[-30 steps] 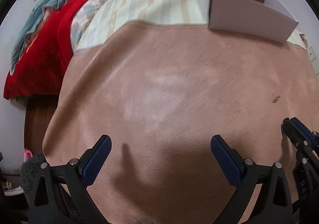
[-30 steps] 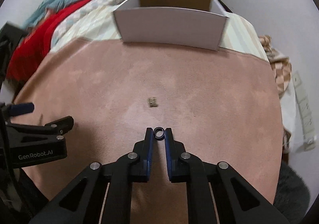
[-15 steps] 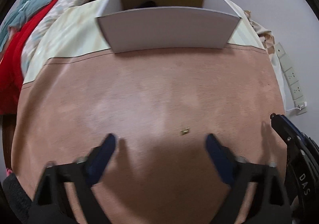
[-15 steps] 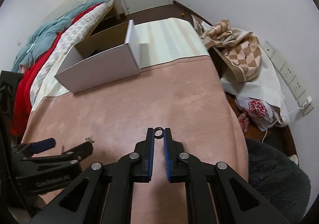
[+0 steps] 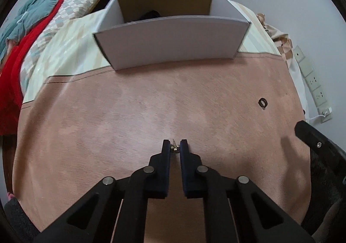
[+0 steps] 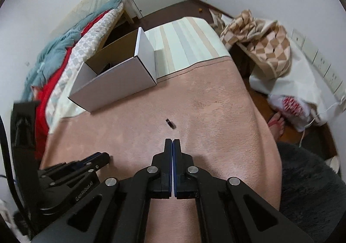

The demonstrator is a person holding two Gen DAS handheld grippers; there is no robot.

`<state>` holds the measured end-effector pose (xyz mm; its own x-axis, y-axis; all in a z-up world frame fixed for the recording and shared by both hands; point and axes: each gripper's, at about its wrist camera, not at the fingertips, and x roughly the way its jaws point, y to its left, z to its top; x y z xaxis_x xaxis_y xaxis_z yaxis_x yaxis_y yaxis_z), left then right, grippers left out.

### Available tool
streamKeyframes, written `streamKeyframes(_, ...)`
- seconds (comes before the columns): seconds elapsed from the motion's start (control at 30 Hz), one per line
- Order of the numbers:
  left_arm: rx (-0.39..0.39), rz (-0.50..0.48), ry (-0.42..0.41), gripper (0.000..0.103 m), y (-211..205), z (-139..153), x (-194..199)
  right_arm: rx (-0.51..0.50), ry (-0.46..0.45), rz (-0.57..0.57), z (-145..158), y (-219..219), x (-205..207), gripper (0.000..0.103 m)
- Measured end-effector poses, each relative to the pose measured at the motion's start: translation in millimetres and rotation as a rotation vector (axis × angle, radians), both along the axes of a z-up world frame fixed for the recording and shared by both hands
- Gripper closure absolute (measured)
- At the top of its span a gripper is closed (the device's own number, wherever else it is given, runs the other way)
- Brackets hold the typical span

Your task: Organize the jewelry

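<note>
Pinching now: my left gripper (image 5: 175, 147) jaws clamp the small gold earring (image 5: 174, 148).
Right gripper (image 6: 173, 141): jaws pressed together, empty; ring (image 6: 170, 123) lies ahead.
Next: carry earring into the box (image 5: 170, 48), I judge.

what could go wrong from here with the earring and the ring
1. The left hand-held gripper pinches the tiny gold earring only at its very fingertips, so it may slip out on the way to the box and get lost in the fuzzy pink blanket.
2. The dark ring lies loose on the blanket near its right edge, ahead of the shut, empty right hand-held gripper; a nudge could roll it off.
</note>
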<state>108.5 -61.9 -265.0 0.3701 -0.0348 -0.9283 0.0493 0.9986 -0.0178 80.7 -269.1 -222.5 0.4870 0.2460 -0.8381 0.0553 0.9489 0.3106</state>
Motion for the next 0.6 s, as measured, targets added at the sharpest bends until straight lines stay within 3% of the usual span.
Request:
streamKeyframes(0.07,0.001,0.013,-0.013,0.097,4.5,3.9,-1.4,0.007,0.007,-0.005,0.5,-1.9,4.5,0.098)
streamKeyframes(0.13,-0.002,0.030,-0.018,0.097,8.4,5.5,-1.8,0.006,0.021,0.013,-2.1,2.5,11.6,0.085)
streamKeyframes(0.2,0.005,0.047,-0.019,0.097,14.0,5.3,0.8,-0.020,0.024,0.048,-5.8,13.5,21.1,0.066)
streamKeyframes(0.53,0.011,0.111,-0.007,0.097,32.2,2.4,10.0,-0.211,-0.005,0.184,-30.7,65.9,69.0,0.066)
streamKeyframes(0.57,0.010,0.113,-0.007,0.097,33.0,2.7,10.8,-0.232,-0.020,0.197,-30.8,69.3,71.3,0.071)
streamKeyframes(0.6,0.011,0.114,-0.007,0.097,33.7,3.1,11.7,-0.261,-0.029,0.204,-31.6,73.0,73.2,0.090)
